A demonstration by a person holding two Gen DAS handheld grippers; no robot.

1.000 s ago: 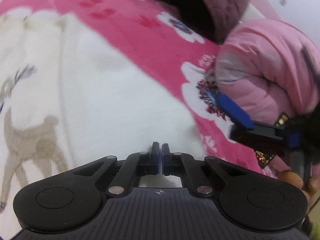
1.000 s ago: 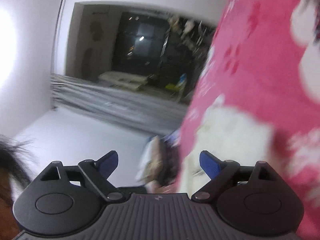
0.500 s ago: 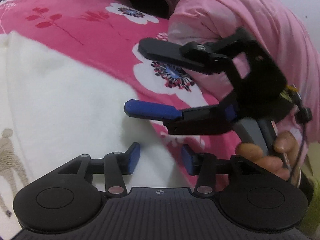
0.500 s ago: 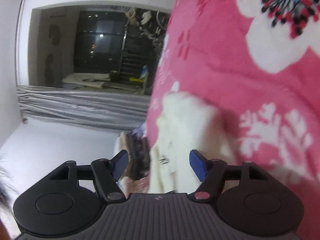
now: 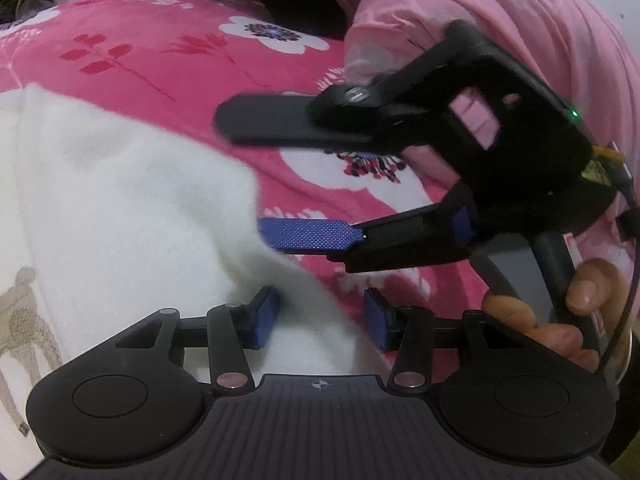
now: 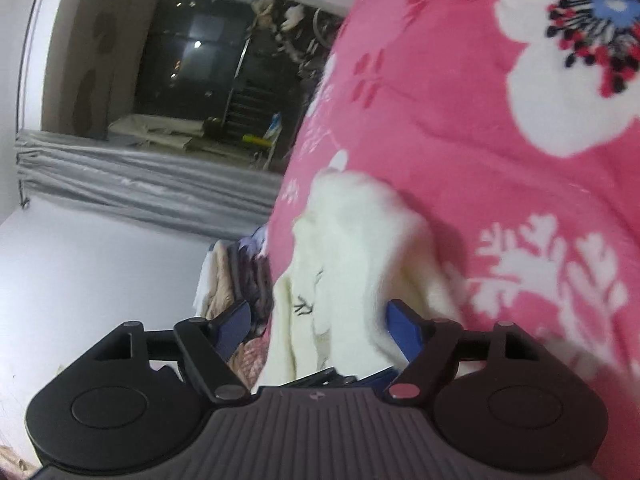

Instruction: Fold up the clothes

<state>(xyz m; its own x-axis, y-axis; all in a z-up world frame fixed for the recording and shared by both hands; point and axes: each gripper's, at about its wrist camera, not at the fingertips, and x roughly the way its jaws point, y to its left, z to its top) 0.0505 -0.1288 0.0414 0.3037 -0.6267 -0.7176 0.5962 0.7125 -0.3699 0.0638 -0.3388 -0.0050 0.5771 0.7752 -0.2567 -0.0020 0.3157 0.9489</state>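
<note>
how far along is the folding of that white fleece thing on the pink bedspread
Early. Done: the white fleece garment lies spread on the pink floral bedspread. In hand: nothing gripped; the left gripper is open around the garment's corner, and the right gripper has its jaws opening with the edge between them. Left: no neat finished fold shows; other clothes wait beyond.

- The left gripper (image 5: 320,318) is showing a black ribbed housing, two round black discs at its corners, silver pivot screws and a small crosshair marking at centre.
- Its fingertips (image 5: 264,316) are wearing blue textured pads.
- The right gripper (image 5: 280,184) is presenting a black frame with a slotted silver screw, a glowing green light, a grey handle, a thin black cable and one knurled blue pad.
- The person is wearing a pink quilted sleeve (image 5: 500,12).
</note>
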